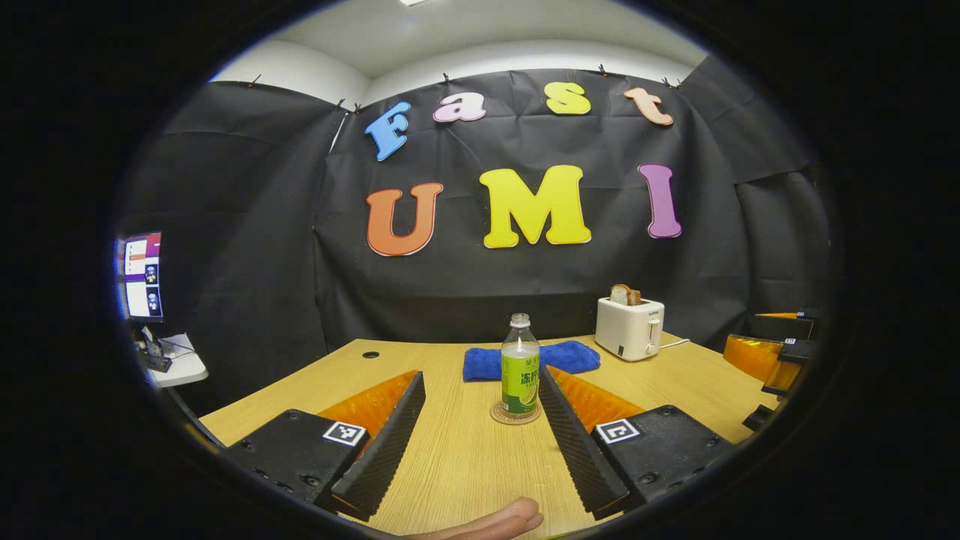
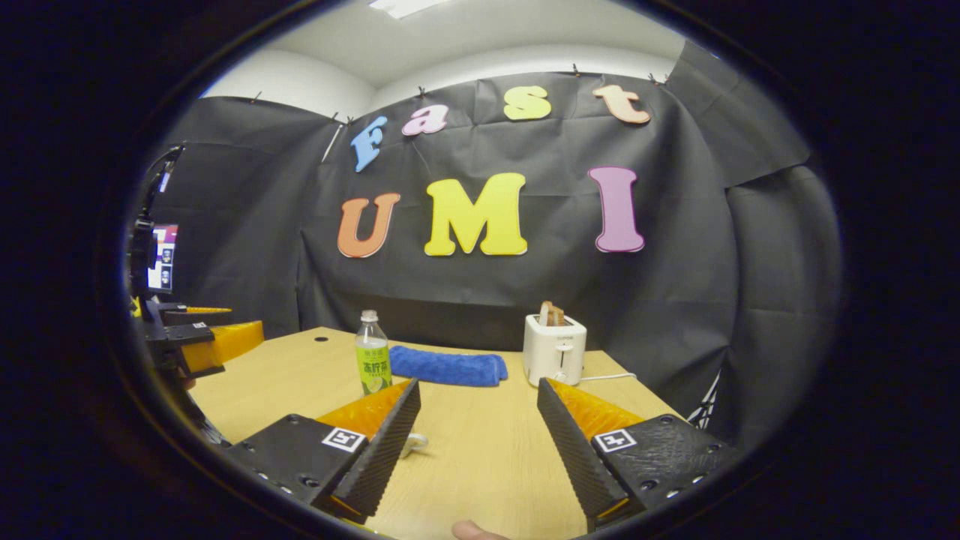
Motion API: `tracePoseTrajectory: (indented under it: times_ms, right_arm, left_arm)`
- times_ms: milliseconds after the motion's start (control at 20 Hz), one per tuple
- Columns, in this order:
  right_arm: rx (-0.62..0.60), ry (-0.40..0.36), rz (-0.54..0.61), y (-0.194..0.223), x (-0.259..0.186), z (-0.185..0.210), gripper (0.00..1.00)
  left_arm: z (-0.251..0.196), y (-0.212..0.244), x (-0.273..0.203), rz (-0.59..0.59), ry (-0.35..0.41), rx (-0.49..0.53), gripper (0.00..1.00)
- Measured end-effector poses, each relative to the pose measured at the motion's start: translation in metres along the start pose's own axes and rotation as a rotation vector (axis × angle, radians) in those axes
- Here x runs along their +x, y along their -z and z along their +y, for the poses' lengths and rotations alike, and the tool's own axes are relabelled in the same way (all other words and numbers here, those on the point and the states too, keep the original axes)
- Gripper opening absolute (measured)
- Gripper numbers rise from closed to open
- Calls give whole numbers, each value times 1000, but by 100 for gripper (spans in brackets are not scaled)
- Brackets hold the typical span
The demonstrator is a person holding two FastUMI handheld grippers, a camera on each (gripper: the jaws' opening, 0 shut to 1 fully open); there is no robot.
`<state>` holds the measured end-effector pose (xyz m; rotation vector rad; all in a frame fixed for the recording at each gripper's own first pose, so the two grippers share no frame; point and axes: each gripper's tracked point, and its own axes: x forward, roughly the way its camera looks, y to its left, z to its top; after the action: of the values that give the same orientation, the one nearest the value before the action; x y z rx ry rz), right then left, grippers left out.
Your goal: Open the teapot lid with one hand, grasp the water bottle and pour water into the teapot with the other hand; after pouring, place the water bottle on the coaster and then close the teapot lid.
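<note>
A clear water bottle (image 1: 520, 367) with a green label stands upright on a round coaster (image 1: 515, 414) at mid-table. In the left gripper view it sits just ahead of my left gripper (image 1: 480, 375), close to the right finger's tip. That gripper is open and holds nothing. In the right gripper view the bottle (image 2: 372, 352) is farther off to the left, and my right gripper (image 2: 478, 386) is open and empty over bare wood. A small white thing (image 2: 415, 444) peeks out beside its left finger; I cannot tell what it is.
A folded blue cloth (image 1: 532, 358) lies behind the bottle, and a white toaster (image 1: 629, 327) with bread stands at the back right. The right gripper (image 1: 780, 360) shows at the table's right edge. A monitor (image 1: 141, 276) stands off to the left. A fingertip (image 1: 495, 521) rests at the near edge.
</note>
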<state>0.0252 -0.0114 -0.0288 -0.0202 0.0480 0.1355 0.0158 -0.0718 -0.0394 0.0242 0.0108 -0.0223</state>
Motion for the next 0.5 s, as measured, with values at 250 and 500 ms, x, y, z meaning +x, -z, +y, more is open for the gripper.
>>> tracePoseTrajectory:
  times_ms: [250,500]
  right_arm:
    - [-11,24,-8,-2,0,-6,95]
    - [-22,25,-6,0,0,-3,95]
  left_arm:
    - [-6,0,-1,-7,18,5,95]
    - [-10,0,-2,-8,31,13,95]
